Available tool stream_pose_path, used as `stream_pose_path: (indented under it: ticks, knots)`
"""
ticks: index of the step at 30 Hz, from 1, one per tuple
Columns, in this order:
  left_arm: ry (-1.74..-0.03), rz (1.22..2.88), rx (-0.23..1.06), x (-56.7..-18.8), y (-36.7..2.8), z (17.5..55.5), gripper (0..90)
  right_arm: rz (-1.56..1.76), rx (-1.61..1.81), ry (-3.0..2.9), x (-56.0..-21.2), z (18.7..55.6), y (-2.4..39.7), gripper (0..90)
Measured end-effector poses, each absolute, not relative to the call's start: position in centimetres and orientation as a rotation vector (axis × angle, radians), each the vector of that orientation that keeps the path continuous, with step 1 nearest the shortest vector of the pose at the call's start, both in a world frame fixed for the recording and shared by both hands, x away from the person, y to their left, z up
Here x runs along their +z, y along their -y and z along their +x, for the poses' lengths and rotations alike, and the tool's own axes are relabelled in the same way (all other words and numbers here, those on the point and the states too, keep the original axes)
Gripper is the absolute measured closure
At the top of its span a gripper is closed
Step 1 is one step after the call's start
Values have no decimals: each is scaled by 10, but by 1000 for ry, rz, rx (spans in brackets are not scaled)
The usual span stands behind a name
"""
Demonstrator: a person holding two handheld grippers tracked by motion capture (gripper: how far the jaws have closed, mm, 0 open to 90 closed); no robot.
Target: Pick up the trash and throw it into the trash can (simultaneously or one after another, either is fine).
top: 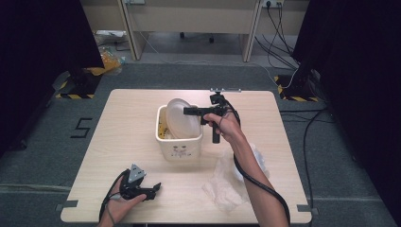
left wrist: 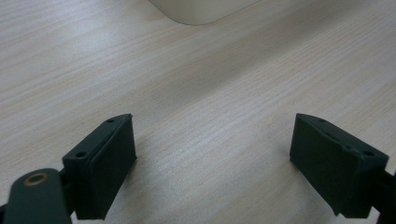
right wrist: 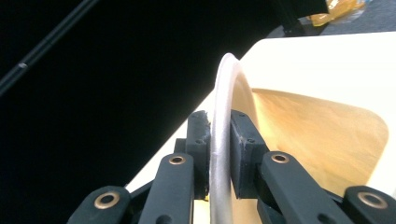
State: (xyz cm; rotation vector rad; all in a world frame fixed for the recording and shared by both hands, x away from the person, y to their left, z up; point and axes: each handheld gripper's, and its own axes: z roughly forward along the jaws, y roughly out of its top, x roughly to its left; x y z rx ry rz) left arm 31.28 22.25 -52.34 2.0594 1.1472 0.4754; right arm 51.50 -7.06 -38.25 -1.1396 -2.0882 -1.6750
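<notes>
A grey carpeted floor is running under dark side curtains, and a pale wooden bench [top: 118, 137] is standing in the middle of it. Near the centre of the bench a cream bin [top: 182, 144] is sitting, with yellowish scraps lying inside it. A white plate [top: 182, 119] is standing on edge in the bin's mouth, tilted, its lower part dipping below the rim. Crumpled white tissue [top: 227, 182] is lying on the bench to the right of the bin, under the person's right forearm.

The right gripper [right wrist: 219, 156] is reaching in from the bin's right side, and its fingers [right wrist: 243, 154] are pinching the plate's rim, one pad on each face. The left gripper [top: 151, 188] is resting low at the bench's near left corner, well apart from the bin, its fingers [left wrist: 105, 163] spread wide over bare wood with nothing between them.

The step in hand looks like tipping the plate over the bin, either scraping it or dropping it in. The next move is likely calling for a steady grasp while the plate is being lowered or tilted, since a thin rim could be slipping between the pads.
</notes>
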Motion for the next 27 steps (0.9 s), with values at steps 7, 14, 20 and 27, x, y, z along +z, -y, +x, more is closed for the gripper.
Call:
stream_pose_path:
  ticks: [7, 14, 20, 27]
  knots:
    - [-1148, 2058, 476, -523, -222, 313, 134, -1191, -1674, 2138, -382, 516, 78, 719]
    - [-1146, 2061, 476, -523, -223, 313, 134, -1194, -1719, 2185, -369, 507, 96, 661]
    - [-1148, 2061, 475, -523, -223, 313, 134, -1190, -1727, 2271, -359, 490, 125, 606]
    - [-1150, 2057, 476, -523, -222, 313, 134, -1213, -1717, 2320, -367, 463, 164, 538]
